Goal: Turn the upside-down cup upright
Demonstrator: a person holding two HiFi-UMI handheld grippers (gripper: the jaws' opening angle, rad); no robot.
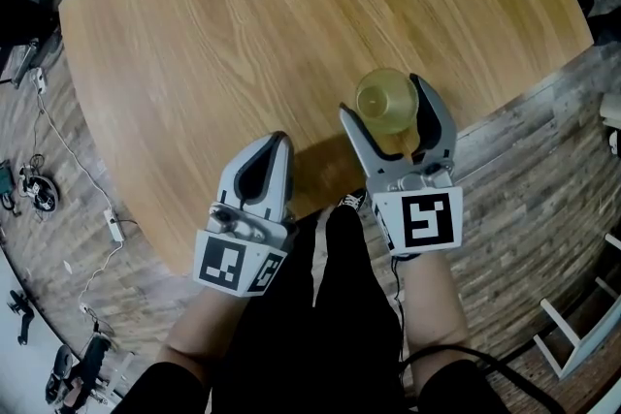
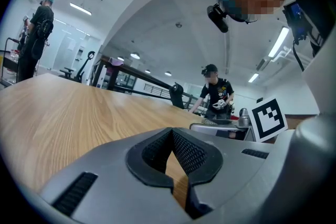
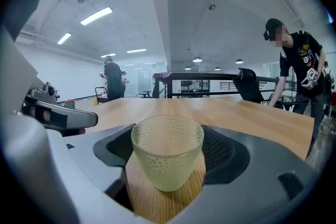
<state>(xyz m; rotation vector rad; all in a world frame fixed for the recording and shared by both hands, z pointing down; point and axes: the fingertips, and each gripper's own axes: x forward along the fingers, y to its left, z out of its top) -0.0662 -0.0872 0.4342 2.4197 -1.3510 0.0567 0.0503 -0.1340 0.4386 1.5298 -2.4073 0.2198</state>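
Round light-wood table (image 1: 291, 15) filling the upper and middle frame of the head view, grain running across it, pale yellow-green dimpled glass cup (image 1: 386, 99) standing mouth-up near its lower right edge, grey plank floor (image 1: 524, 199) around it

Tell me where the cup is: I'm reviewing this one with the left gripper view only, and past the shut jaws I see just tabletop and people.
Observer: The cup stands on the table, between the jaws of the right gripper.
Operator: Upright or upside down?
Observer: Upright: the right gripper view shows its open rim on top, base on the wood.
Operator: Gripped?
Observer: The jaws stand apart either side of it; whether the pads press it, I cannot tell.
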